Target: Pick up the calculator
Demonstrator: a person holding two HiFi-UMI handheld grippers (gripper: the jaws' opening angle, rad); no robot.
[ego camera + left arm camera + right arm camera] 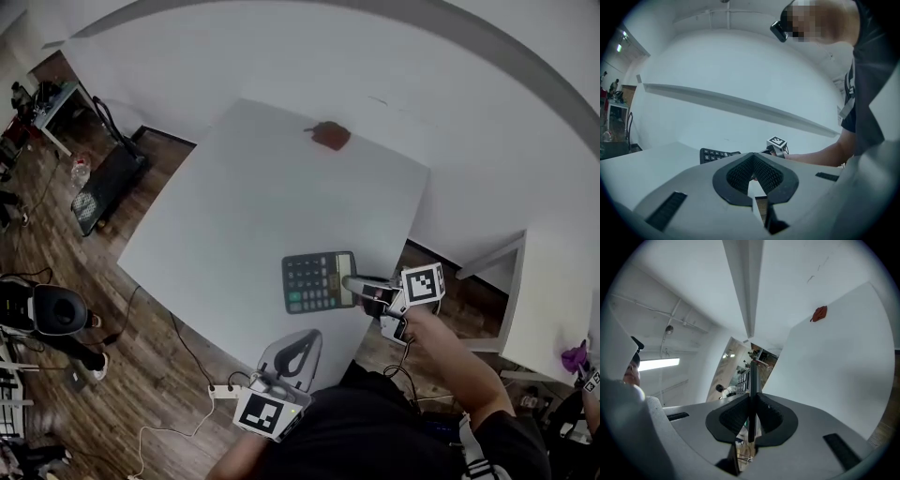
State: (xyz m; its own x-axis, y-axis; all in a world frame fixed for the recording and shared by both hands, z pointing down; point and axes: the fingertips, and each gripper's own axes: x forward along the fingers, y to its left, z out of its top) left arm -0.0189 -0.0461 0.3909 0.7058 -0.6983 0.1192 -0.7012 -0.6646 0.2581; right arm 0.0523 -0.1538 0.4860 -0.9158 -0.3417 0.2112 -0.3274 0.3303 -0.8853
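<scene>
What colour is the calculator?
The calculator is black, with dark keys; it shows clearest in the head view.

My right gripper (358,285), at the end of my outstretched forearm (459,361), has its jaws clamped on the edge of the calculator (317,281), while my left gripper (298,349) hangs close to my body, jaws together on nothing

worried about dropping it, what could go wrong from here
1. The right gripper is shut on only the right edge of the calculator. Most of its body sticks out unsupported, so it may twist or slip when lifted.
2. It lies near the front edge of the table, wood floor below; a slip could drop it there.
3. The left gripper is shut and apart from it, so no backup.
</scene>
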